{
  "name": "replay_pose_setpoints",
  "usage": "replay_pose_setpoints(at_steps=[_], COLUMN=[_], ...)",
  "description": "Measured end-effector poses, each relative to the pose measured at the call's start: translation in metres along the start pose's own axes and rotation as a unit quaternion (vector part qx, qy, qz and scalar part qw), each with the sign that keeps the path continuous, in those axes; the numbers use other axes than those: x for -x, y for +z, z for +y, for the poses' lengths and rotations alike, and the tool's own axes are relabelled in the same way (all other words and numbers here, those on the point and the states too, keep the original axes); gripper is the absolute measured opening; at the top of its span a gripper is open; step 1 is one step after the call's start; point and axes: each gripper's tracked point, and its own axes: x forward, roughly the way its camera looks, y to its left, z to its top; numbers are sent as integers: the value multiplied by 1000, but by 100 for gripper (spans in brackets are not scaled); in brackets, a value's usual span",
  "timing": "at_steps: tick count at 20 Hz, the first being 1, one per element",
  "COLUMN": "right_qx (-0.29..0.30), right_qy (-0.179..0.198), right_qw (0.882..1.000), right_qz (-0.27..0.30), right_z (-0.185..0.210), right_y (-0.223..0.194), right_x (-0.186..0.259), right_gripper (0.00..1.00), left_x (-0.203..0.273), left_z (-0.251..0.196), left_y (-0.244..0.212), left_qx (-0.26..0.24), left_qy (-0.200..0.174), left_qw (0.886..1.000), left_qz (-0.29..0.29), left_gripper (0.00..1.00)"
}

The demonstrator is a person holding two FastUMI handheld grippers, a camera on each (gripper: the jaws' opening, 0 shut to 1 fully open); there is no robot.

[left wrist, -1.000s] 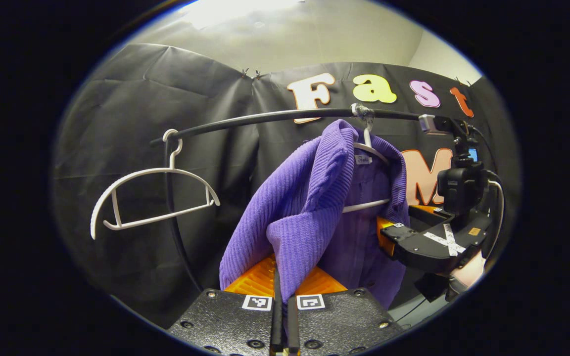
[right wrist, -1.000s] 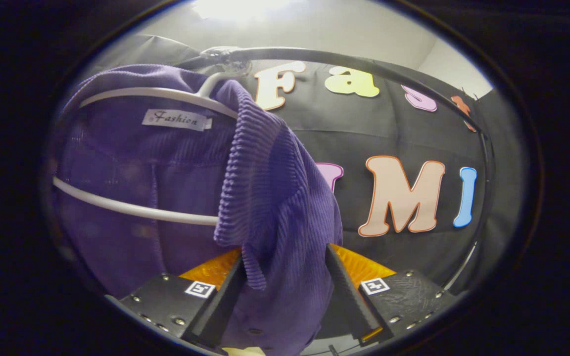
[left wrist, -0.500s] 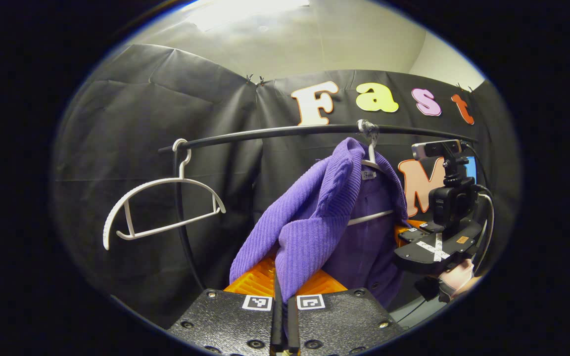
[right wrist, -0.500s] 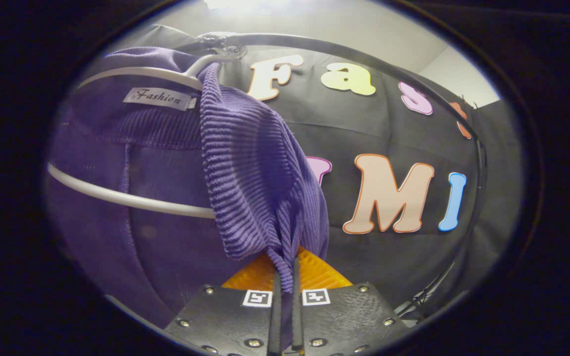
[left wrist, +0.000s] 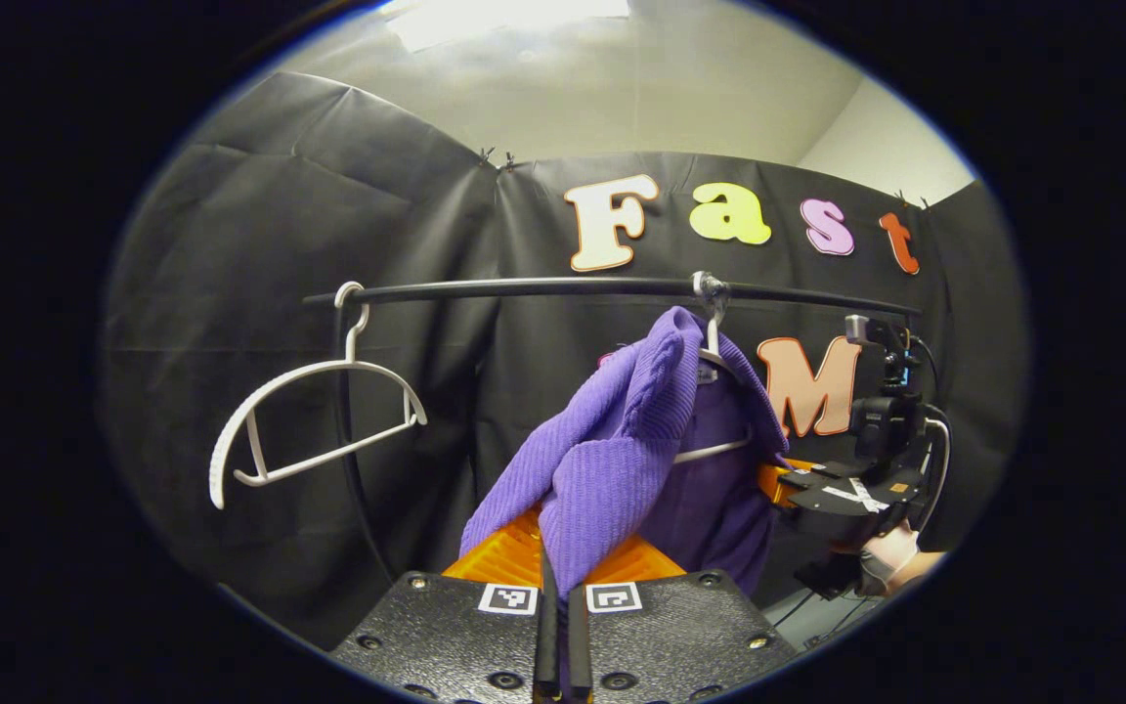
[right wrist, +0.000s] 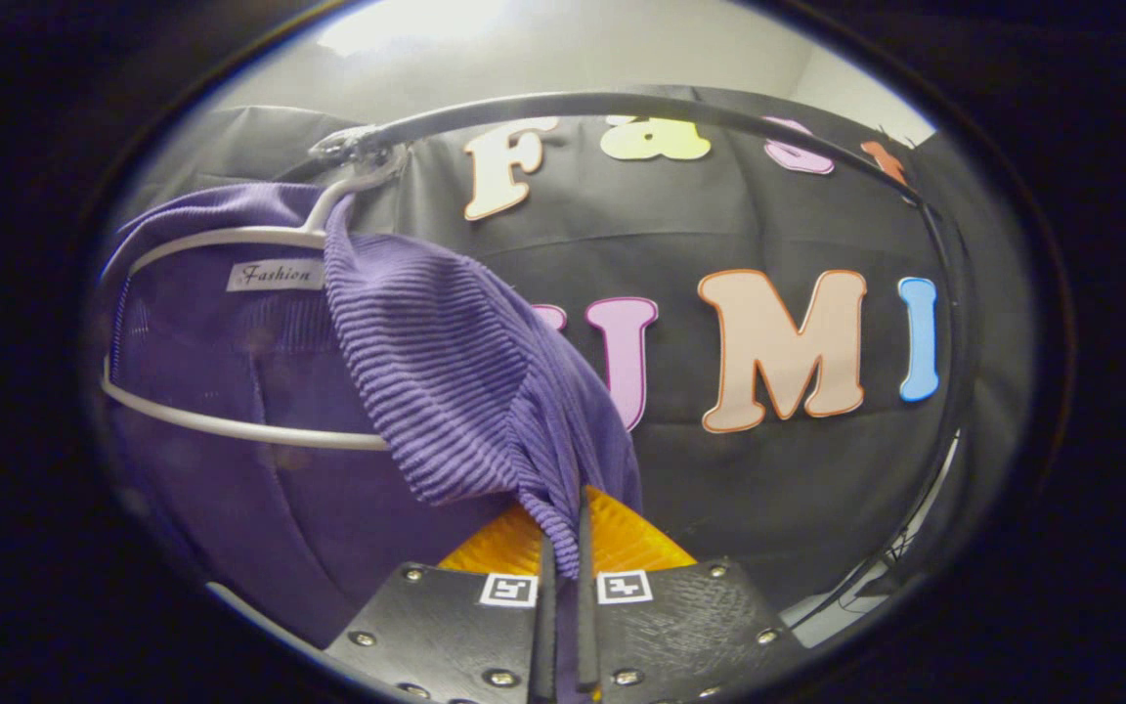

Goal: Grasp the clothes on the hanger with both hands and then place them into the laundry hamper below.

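A purple ribbed knit garment hangs on a white hanger from the black rail. My left gripper is shut on a fold of its left front edge, pulled out toward me. In the right gripper view the same garment drapes off the white hanger, and my right gripper is shut on its right front edge. The right gripper also shows in the left gripper view, held by a hand at the garment's right side.
An empty white hanger hangs at the rail's left end, beside the rail's black upright post. The black cloth wall stands close behind the rail. A pale ceiling shows above.
The right gripper closed on the garment's edge. Both grippers have drawn back from the rail, stretching the purple fabric outward off the hanger's shoulders.
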Motion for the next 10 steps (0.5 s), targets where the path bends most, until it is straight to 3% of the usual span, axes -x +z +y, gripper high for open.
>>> replay_pose_setpoints(at_steps=[10], right_qx=[82], right_qy=[-54], right_qw=[994], right_qz=[-43], right_z=[-33], right_y=[38], right_x=[-6], right_gripper=[8], left_x=[18], left_z=[-11], left_y=[27], left_qx=[26], left_qy=[-35], left_qw=[999], left_qz=[-19], left_gripper=[4])
